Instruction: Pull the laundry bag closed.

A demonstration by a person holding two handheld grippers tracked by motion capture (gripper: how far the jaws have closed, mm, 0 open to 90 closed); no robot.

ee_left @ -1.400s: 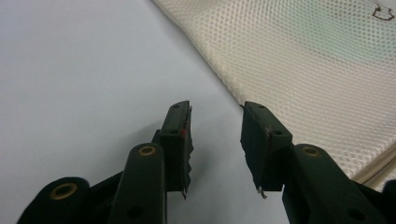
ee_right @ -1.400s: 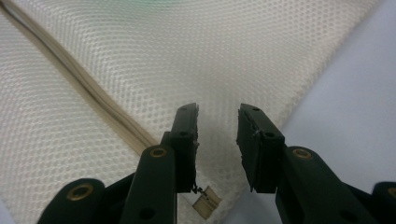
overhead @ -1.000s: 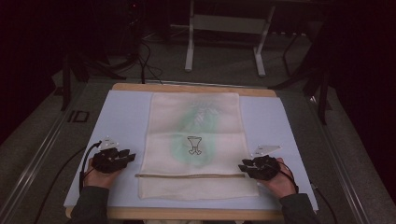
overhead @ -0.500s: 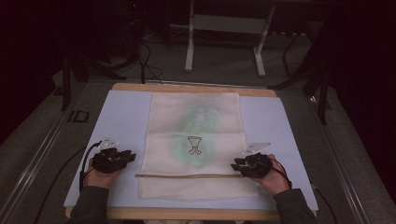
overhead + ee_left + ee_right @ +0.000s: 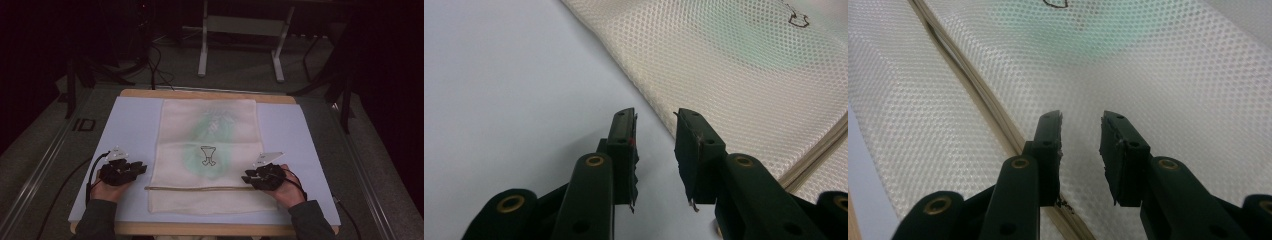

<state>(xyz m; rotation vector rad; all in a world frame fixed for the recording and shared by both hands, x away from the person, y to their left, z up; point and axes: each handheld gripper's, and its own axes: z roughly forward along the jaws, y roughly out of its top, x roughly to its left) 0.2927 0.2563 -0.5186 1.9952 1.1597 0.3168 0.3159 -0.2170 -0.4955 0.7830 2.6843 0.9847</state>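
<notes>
The left gripper point(image 5: 656, 150) stands with its two black jaws parted, a clear gap between them and nothing held; in the left gripper view it sits over the pale blue table cover point(image 5: 509, 85), just beside the left edge of the white mesh laundry bag point(image 5: 744, 65), which runs diagonally past the jaw tips. The right gripper point(image 5: 1082, 147) is likewise parted and empty, and in the right gripper view it hovers over the mesh bag point(image 5: 1158, 75) itself, close to the beige zipper point(image 5: 973, 95) that crosses the fabric at a slant; whether the jaw tips touch the mesh cannot be told. From the high view, the left gripper point(image 5: 131, 169) lies at the bag's left side and the right gripper point(image 5: 250, 176) at its right edge near the zipper's end point(image 5: 200, 188), each held in a hand point(image 5: 107, 187) coming from the near edge. The bag point(image 5: 210, 150) lies flat in the middle of the cover point(image 5: 135, 125), a green blur and a small dark outline mark point(image 5: 208, 155) showing through it, on a wooden table point(image 5: 205, 93).
</notes>
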